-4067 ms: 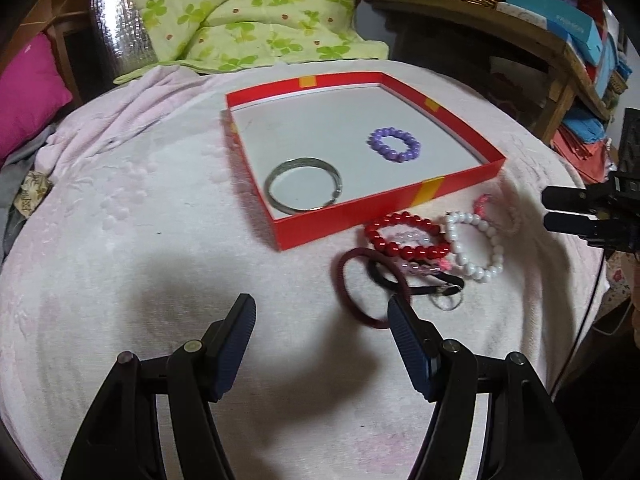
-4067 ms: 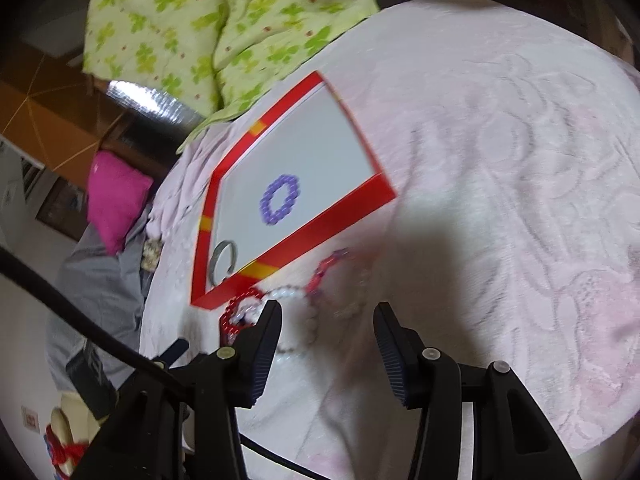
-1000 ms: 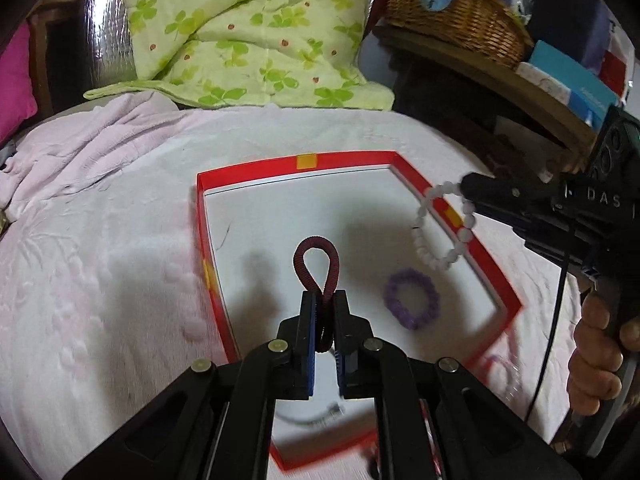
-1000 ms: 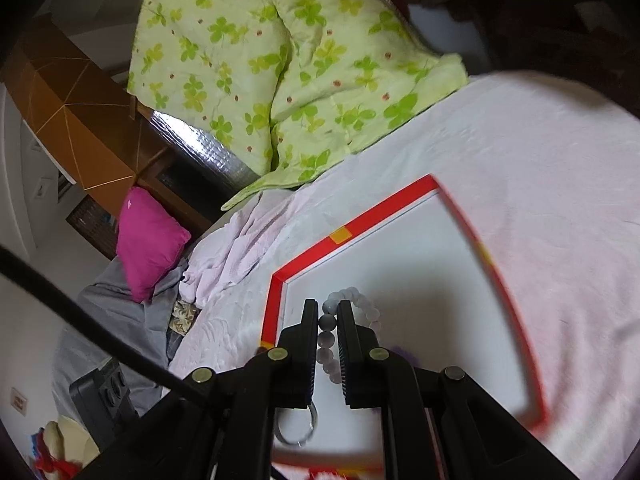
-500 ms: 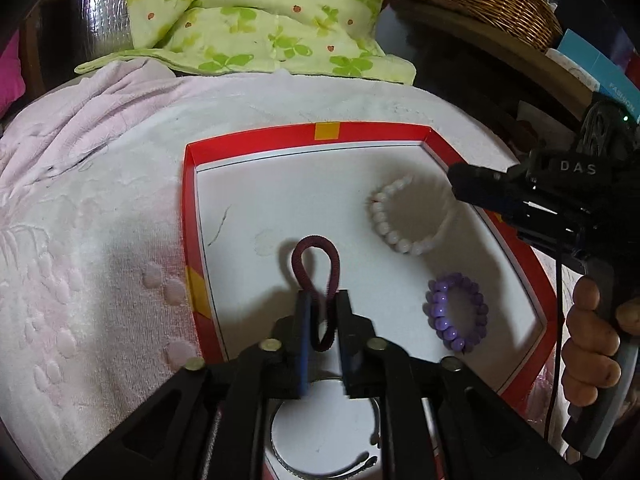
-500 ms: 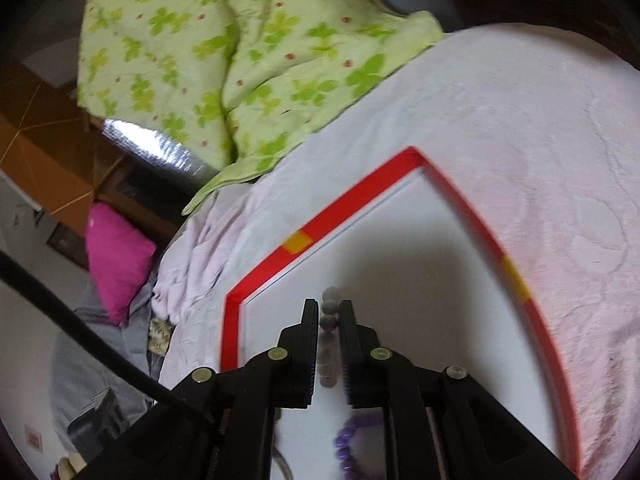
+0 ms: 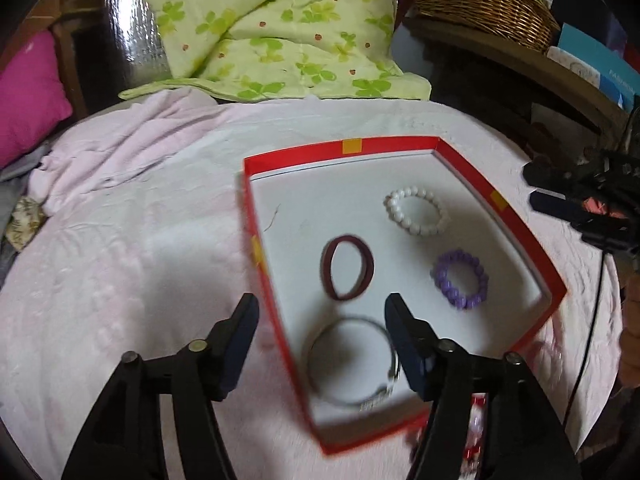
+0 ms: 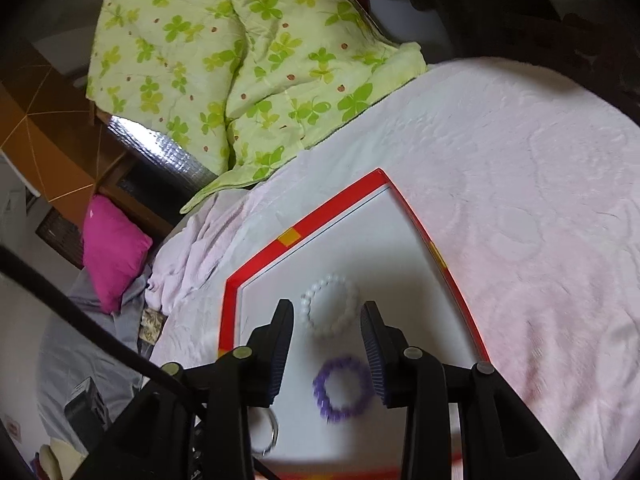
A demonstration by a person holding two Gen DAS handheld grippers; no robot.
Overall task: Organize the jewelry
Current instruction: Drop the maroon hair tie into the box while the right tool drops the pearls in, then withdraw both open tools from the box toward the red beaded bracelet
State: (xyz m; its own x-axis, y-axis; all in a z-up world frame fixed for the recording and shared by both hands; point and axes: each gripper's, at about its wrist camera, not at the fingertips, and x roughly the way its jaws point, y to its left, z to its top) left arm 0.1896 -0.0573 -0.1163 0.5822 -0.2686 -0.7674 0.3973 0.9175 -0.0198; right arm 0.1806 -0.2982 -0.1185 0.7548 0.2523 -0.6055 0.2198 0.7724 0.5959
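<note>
Left gripper: tilted steeply downward, jaws opening, wide apart, nothing between the pads. Right gripper: angled downward less steeply, jaws opening, narrower gap, pads clear of contact. Right gripper also visible at right edge of left wrist view, fingers level.

Red tray — white, purple, maroon bracelets; quilt — green clover print.

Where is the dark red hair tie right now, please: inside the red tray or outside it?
Inside. The dark red hair tie lies flat on the white floor of the red tray, beside the white bead bracelet.
</note>
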